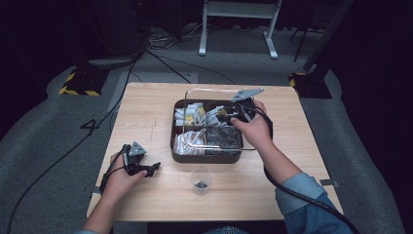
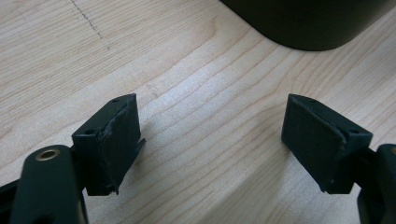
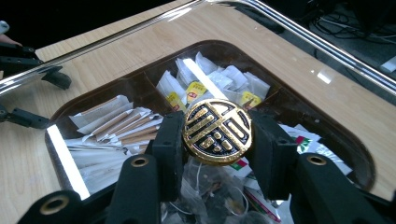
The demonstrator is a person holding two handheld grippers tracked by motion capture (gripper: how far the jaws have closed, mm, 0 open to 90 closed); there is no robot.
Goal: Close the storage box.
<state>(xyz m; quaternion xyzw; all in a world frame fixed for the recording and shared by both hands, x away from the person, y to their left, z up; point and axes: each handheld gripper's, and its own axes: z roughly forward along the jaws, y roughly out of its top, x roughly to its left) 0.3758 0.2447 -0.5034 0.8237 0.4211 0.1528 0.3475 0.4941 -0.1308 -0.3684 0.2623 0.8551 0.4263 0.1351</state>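
Wooden table (image 1: 146, 112): packet-filled tray (image 1: 173, 146); right fingers (image 3: 217, 140) clamp lid knob (image 3: 218, 131), left fingers (image 2: 210, 140) spread.

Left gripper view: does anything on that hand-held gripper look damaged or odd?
Yes. The pad on the left-hand jaw of the left hand-held gripper looks torn: its inner edge is ragged and a flap sticks out at the lower corner. The opposite pad looks smooth and whole. The jaws stand open over the bare wooden table.

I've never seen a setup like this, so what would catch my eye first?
Probably the round gold-and-black knob, clamped between the right tongs above a dark compartment tray of paper-wrapped sachets at the middle of the wooden table. The left tongs rest open near the table's left edge, and a small clear cup stands before the tray.
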